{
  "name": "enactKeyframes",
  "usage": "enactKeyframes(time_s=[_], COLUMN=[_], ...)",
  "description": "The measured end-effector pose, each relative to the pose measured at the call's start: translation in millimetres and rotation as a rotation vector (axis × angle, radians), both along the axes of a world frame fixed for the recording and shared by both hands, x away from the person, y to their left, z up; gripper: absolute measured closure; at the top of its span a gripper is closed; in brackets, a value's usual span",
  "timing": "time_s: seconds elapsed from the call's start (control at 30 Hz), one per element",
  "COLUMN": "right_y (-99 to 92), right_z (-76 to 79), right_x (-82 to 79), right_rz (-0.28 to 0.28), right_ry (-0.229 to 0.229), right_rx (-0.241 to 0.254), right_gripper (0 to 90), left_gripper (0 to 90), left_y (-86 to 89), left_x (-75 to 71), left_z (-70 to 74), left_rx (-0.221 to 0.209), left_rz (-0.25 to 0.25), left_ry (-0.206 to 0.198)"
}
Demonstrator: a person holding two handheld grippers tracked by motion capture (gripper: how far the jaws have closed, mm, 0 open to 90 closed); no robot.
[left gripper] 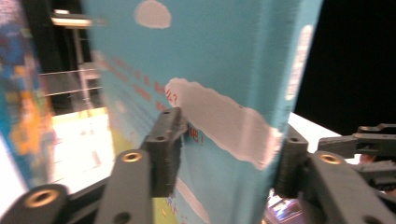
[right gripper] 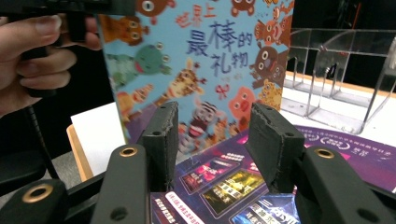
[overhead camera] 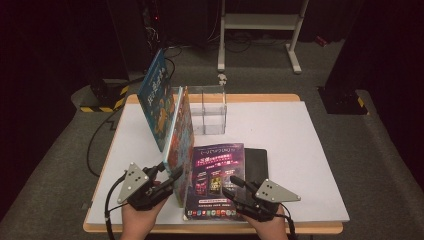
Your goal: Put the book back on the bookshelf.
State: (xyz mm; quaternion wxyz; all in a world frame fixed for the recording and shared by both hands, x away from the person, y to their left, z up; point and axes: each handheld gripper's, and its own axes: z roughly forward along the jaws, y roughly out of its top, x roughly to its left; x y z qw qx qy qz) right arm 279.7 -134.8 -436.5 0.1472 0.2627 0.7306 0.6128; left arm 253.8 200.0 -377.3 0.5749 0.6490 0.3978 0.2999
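Observation:
A picture book (overhead camera: 181, 142) with cartoon animals on its cover (right gripper: 201, 70) stands upright on the white table (overhead camera: 300, 150), near the front left. My left gripper (overhead camera: 171, 176) is shut on its near edge; in the left gripper view the two pads (left gripper: 166, 149) press on either side of the blue book (left gripper: 224, 70). A purple magazine (overhead camera: 217, 180) lies flat to the right of the book. My right gripper (overhead camera: 232, 184) hovers low over the magazine (right gripper: 280, 186), its jaws open with nothing between them (right gripper: 210, 135).
A second picture book (overhead camera: 156, 100) stands tilted behind the first. A clear acrylic organiser (overhead camera: 209, 111) sits at the back middle, right of both books. A black flat item (overhead camera: 257, 159) lies partly under the magazine. Dark floor, cables and a white stand (overhead camera: 260, 22) surround the table.

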Motion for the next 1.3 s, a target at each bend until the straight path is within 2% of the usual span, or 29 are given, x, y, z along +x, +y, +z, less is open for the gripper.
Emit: enactKeyframes(time_s=[0.07,0.13,0.2,0.27,0.3,0.37,0.47,0.63,0.7,0.77,0.93,1.1,1.3], right_y=[0.5,2.2,3.0,3.2,3.2,2.4,-0.3,-4.8,-6.3,-7.7,-9.3,-9.7,-10.0], right_z=[-1.1,-2.5,-3.3,-3.6,-3.9,-4.7,-6.6,-8.4,-8.9,-9.3,-9.9,-10.1,-12.1], right_x=[0.6,1.1,2.0,2.7,3.3,5.1,7.8,10.1,10.5,10.9,12.8,13.6,14.7], right_rz=[0.001,0.005,0.005,0.005,0.002,-0.006,-0.019,-0.038,-0.043,-0.047,-0.055,-0.059,-0.062], right_ry=[0.004,0.009,0.013,0.013,0.017,0.02,0.034,0.05,0.05,0.055,0.066,0.069,0.082], right_rx=[-0.005,-0.011,-0.014,-0.016,-0.019,-0.02,-0.019,-0.017,-0.019,-0.016,-0.016,-0.017,-0.019], right_gripper=[52.4,52.5,52.5,52.5,52.5,52.5,52.3,52.0,51.9,51.8,51.5,51.0,50.3], left_gripper=[70.3,77.4,78.0,79.0,79.9,79.4,79.4,78.5,78.2,77.8,77.7,77.8,76.5], left_y=[13.1,28.8,41.8,48.1,51.5,60.0,69.6,70.1,70.0,69.5,69.0,69.6,71.6], left_x=[-2.2,-1.1,0.6,-0.1,-0.2,0.6,1.0,1.3,1.5,1.6,3.6,6.9,12.1], left_z=[-0.2,-1.4,-3.8,-7.3,-8.3,-11.2,-16.6,-18.6,-19.7,-19.0,-13.5,-9.9,-8.8], left_rx=[0.016,0.019,0.026,0.047,0.05,0.023,-0.01,0.0,-0.005,0.008,0.023,0.032,0.005], left_rz=[0.072,0.112,0.095,0.109,0.11,0.109,0.091,0.081,0.062,0.058,0.06,0.055,0.029], left_ry=[-0.019,-0.014,-0.01,-0.018,-0.01,0.007,0.004,-0.024,-0.032,-0.034,0.003,0.02,0.023])
